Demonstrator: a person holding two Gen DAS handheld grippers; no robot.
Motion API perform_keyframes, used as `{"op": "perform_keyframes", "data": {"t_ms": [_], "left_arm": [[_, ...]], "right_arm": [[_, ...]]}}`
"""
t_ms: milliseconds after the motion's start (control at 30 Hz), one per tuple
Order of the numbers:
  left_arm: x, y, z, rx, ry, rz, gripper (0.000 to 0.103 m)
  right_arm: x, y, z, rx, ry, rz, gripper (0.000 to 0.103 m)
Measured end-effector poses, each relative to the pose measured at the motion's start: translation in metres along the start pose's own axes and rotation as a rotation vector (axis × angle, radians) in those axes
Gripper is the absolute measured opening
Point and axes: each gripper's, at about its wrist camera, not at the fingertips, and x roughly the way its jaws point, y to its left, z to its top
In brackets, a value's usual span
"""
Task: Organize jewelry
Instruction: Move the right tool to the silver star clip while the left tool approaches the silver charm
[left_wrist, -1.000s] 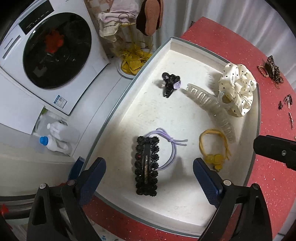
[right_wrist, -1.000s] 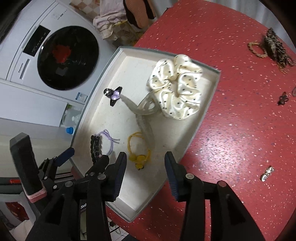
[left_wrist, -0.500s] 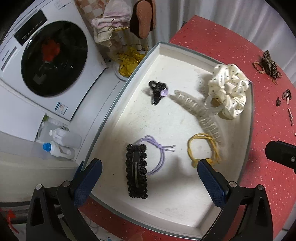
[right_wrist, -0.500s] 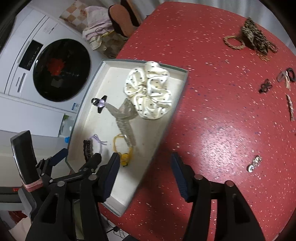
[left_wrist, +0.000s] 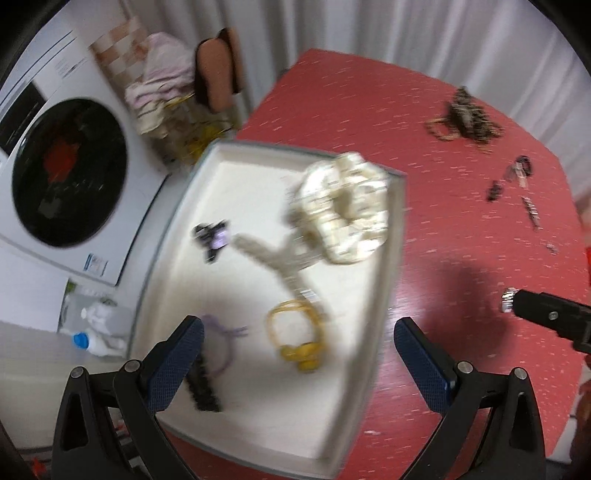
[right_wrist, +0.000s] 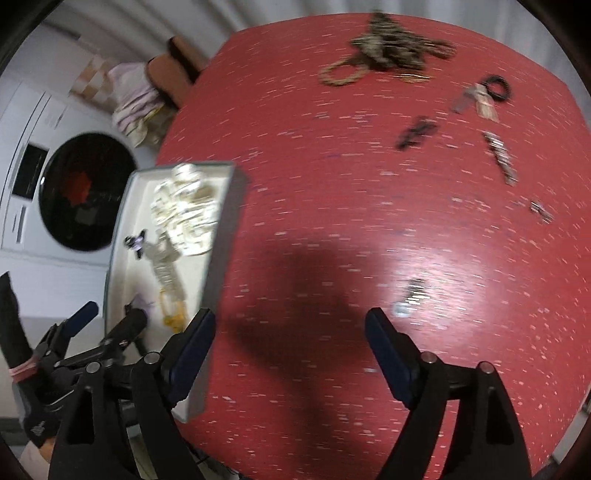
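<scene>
A white tray (left_wrist: 391, 236) sits at the left edge of the red table (left_wrist: 461, 258). In it lie a cream dotted scrunchie (left_wrist: 347, 206), a clear claw clip (left_wrist: 280, 258), a small black and purple clip (left_wrist: 212, 236), a yellow hair tie (left_wrist: 295, 332), a purple hair tie (left_wrist: 221, 332) and a black barrette (left_wrist: 201, 387). My left gripper (left_wrist: 295, 365) is open and empty above the tray's near right part. My right gripper (right_wrist: 291, 354) is open and empty over bare table, with a small silver clip (right_wrist: 410, 295) just beyond its right finger. The tray (right_wrist: 221, 236) is to its left.
More hair pieces lie at the table's far side: a leopard scrunchie with a brown tie (right_wrist: 388, 48), a black ring (right_wrist: 496, 86), dark and silver clips (right_wrist: 417, 133). A washing machine (left_wrist: 62, 173) and bottles (left_wrist: 96, 332) stand off the table's left edge.
Both grippers have swung right, away from the tray and toward the open red table. The right gripper has opened wider and now faces the silver clip. Both views are motion-blurred.
</scene>
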Motion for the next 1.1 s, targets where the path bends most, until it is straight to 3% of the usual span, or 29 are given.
{"op": "perform_keyframes", "data": {"t_ms": [33,100,600,967,1100], "left_arm": [[-0.004,-0.010,0.003,0.015,-0.006,-0.014,0.103],[-0.008,-0.023,0.006,0.034,-0.014,-0.027,0.103],[0.001,-0.134,0.010,0.176,0.025,-0.110,0.103],[0.028,-0.176,0.005,0.198,0.057,-0.130,0.103],[0.035,-0.184,0.006,0.202,0.064,-0.138,0.095]], "right_arm": [[-0.002,-0.007,0.000,0.010,-0.002,-0.006,0.087],[-0.006,-0.026,-0.001,0.038,-0.015,-0.018,0.103],[-0.034,-0.144,0.005,0.158,-0.080,-0.165,0.103],[-0.035,-0.172,0.037,0.091,-0.118,-0.172,0.103],[-0.030,-0.170,0.052,0.060,-0.126,-0.159,0.102]]}}
